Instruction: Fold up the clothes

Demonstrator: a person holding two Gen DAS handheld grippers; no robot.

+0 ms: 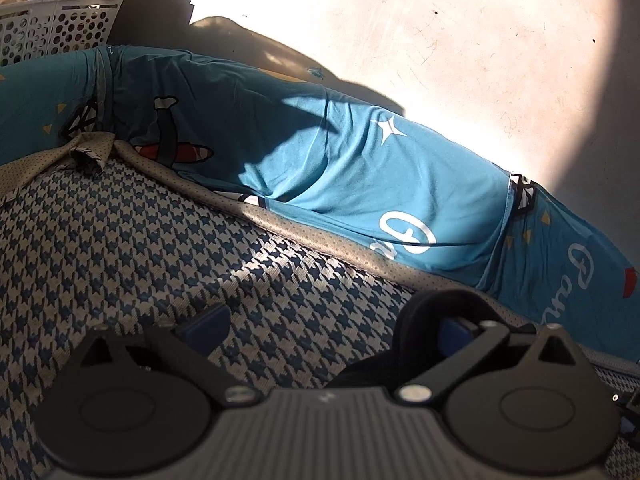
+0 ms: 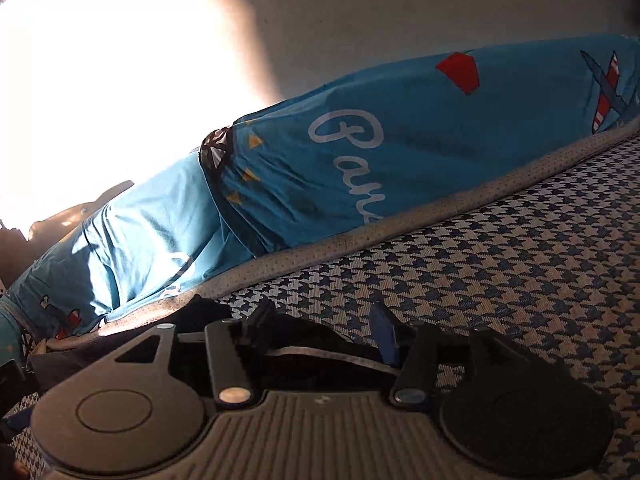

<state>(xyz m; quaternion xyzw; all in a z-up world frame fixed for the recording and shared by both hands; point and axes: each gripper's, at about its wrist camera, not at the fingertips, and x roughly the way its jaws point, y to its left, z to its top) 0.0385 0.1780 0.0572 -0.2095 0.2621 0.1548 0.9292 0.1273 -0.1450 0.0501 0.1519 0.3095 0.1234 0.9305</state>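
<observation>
Houndstooth mat (image 1: 132, 248) fills the lower frame in both views, edged by a dotted tan border (image 1: 320, 236) against teal printed bedding (image 1: 360, 168); beyond lies bare pale floor (image 1: 480, 48). Both the left tool (image 1: 332, 330) and right tool (image 2: 320, 322) stand wide, black cloth (image 1: 424, 320) lying between their fingers. A white perforated basket (image 1: 52, 28) of unclear items sits upper left.

Woven houndstooth cloth (image 1: 120, 240), smooth printed blue fabric (image 1: 360, 184), perforated white plastic basket (image 1: 52, 28)

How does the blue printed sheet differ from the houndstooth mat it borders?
The sheet is smooth, wrinkled, bright blue with white script and pictures; the mat is woven, flat, in a small blue-and-beige repeat. The sheet drapes down the side; the mat lies on top. Both are partly sunlit.
</observation>
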